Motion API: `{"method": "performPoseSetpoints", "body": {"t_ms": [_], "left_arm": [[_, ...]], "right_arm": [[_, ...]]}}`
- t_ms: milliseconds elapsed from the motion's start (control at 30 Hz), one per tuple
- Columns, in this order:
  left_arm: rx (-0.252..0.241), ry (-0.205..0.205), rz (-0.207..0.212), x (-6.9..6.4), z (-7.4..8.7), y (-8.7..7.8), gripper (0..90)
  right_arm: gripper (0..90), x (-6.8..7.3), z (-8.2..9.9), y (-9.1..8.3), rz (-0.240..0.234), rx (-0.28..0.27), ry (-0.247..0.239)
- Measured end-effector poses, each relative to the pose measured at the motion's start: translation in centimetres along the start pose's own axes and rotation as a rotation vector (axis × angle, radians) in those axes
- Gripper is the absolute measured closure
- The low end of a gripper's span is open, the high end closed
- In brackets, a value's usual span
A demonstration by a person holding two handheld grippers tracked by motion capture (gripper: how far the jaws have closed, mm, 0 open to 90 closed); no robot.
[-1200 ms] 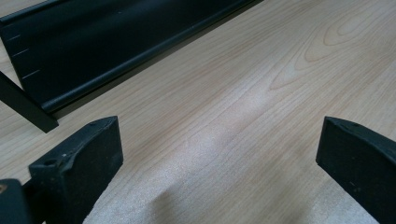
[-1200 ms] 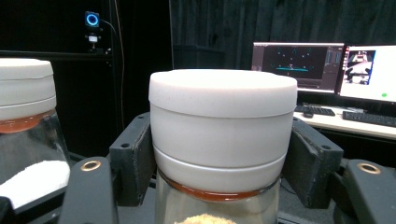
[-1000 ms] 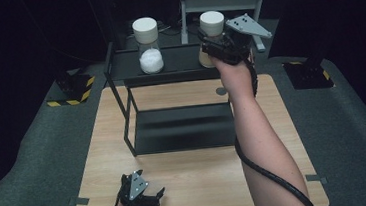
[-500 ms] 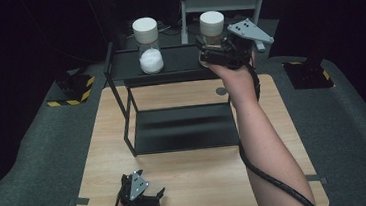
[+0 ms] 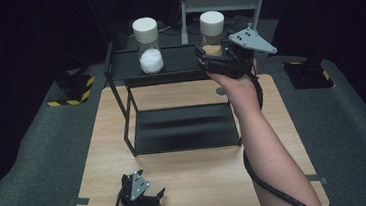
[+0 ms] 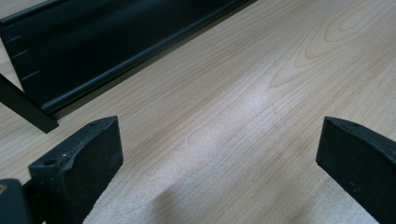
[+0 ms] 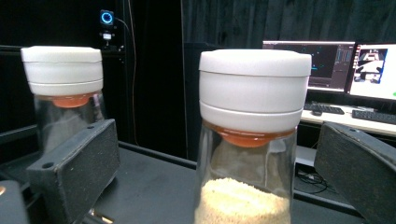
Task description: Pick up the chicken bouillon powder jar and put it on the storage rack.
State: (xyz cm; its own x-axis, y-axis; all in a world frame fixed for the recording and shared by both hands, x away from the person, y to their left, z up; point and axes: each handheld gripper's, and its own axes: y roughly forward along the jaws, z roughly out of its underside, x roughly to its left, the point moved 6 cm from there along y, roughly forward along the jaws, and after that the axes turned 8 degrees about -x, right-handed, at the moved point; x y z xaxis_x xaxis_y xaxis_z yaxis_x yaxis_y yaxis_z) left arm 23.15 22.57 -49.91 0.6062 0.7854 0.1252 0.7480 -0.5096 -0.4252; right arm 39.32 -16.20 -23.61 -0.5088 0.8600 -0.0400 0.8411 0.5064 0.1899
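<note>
The right gripper [image 5: 207, 60] has just spread off the tan-filled jar [image 5: 212, 35], hiding its base.

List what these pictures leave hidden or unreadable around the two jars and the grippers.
- Tan-filled jar: its base is cut off by the bottom edge in the right gripper view; the right gripper covers it in the high view.
- Monitor text: too small.
- Left gripper: the fingertips blur together in the high view.
</note>
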Motion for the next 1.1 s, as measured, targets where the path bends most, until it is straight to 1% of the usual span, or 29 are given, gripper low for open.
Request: {"method": "performPoseSetpoints", "body": {"t_ms": [133, 333, 433, 567, 733, 1100], "left_arm": [[0.004, 0.008, -0.002, -0.1, 0.0, 0.0, 0.9], [0.006, 0.009, -0.002, -0.1, -0.1, 0.0, 1.0], [0.004, 0.007, 0.001, 0.0, 0.0, 0.0, 0.9], [0.003, 0.005, 0.002, 0.0, 0.0, 0.0, 0.9], [0.005, 0.01, 0.003, 0.0, -0.1, 0.0, 1.0], [0.006, 0.013, 0.003, -0.1, -0.1, 0.1, 1.0]], "right_arm": [[0.0, 0.2, -0.1, -0.6, -0.005, 0.001, -0.006], [0.0, 0.5, -0.1, -1.8, -0.016, -0.007, -0.002], [0.0, 0.6, -0.1, -2.3, -0.021, -0.004, -0.011], [0.0, 0.9, 0.0, -3.1, -0.028, -0.002, -0.006], [0.0, 1.2, 0.3, -4.0, -0.031, 0.002, -0.011], [0.0, 1.7, 1.5, -5.7, -0.05, 0.013, -0.046]]}}
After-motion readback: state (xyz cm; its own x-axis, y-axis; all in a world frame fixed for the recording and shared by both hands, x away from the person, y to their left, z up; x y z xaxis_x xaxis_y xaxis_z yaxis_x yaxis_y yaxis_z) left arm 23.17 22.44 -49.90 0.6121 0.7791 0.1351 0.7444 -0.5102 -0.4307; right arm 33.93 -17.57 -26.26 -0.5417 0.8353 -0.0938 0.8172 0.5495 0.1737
